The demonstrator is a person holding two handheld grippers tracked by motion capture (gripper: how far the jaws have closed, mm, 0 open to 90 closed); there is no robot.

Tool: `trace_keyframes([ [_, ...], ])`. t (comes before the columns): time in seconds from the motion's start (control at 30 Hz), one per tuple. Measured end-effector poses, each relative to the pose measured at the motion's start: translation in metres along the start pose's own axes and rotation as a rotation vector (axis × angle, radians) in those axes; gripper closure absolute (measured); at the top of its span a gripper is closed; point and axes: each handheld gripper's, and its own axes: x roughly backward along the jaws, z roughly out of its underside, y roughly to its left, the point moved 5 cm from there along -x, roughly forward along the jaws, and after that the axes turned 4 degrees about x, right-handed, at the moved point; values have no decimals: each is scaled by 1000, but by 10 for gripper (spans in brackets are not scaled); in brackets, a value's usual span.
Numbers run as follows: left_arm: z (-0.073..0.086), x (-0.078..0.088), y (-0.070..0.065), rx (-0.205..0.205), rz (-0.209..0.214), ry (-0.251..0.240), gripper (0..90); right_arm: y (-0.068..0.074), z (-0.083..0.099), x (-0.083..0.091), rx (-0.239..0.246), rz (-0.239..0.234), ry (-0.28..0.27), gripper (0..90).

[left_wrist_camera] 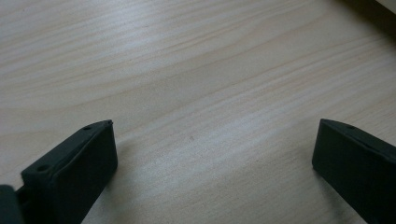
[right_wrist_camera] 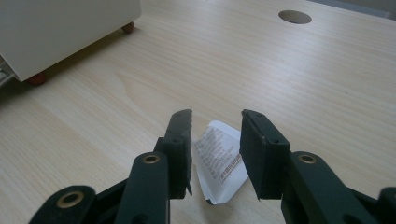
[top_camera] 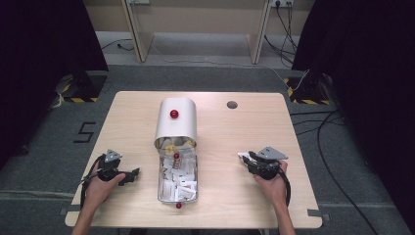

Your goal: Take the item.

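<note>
On the left of the pale wooden table, a hand holds the left tool low over the surface, pointing toward the middle. In the left gripper view its two black jaws stand wide apart with bare wood grain between them, so it is released and carries nothing.

At the table's centre lies a metal box, its tray full of small white sachets. The rounded lid is swung back away from the person and carries a red knob; another red knob sits at the tray's near end.

Farther back and to the right is a round cable hole.

On the right, the other hand holds the right tool, pointing left toward the box. In the right gripper view its jaws are parted a little, and a single white sachet with fine print lies flat on the table beneath the gap. Whether either jaw touches it cannot be told.
</note>
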Motion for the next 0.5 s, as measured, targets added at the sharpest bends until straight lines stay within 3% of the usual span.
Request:
trace_keyframes([
  [0.5, 0, 0, 0, 0, 0, 0, 0, 2, 1, 4, -42, 15, 28, 440],
])
